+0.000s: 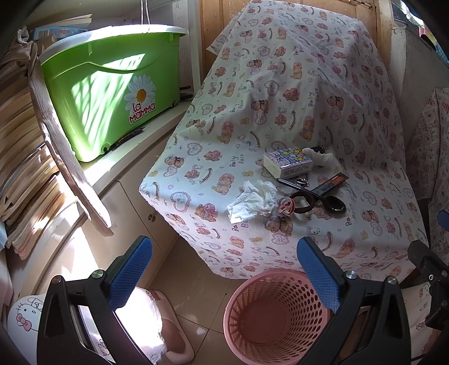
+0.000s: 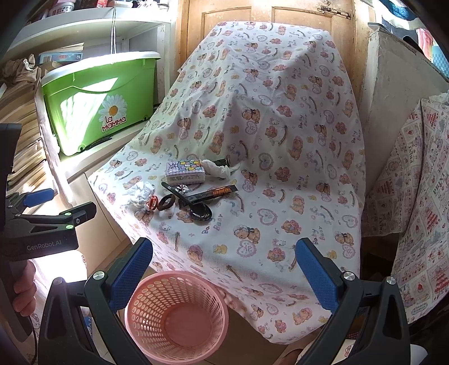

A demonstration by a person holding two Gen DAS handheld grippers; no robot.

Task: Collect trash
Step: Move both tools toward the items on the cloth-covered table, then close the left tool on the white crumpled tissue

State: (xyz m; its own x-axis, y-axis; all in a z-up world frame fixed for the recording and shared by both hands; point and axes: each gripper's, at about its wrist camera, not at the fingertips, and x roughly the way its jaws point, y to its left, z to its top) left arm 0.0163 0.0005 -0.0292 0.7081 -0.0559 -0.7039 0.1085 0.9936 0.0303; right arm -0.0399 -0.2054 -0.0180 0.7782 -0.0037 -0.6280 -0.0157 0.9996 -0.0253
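Both wrist views look forward and down from above the floor at a cloth-covered table (image 1: pixel 280 118), not close. Left view sits further left, pink basket (image 1: pixel 269 314) lower centre-right. Right view sits further right, basket (image 2: pixel 176 314) lower left. Shared: table, basket, green bucket (image 1: pixel 112 92).

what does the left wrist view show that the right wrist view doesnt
Only the left wrist view shows the pink slipper on the floor and the white Hello Kitty item at lower left.

Only the right wrist view shows the left claw's body from the side, with the hand holding it, and the shelf clutter at the top.

Both show the empty pink basket below the table edge, the crumpled tissue, tissue pack, black spoon, green bucket, and each view's own claw open.
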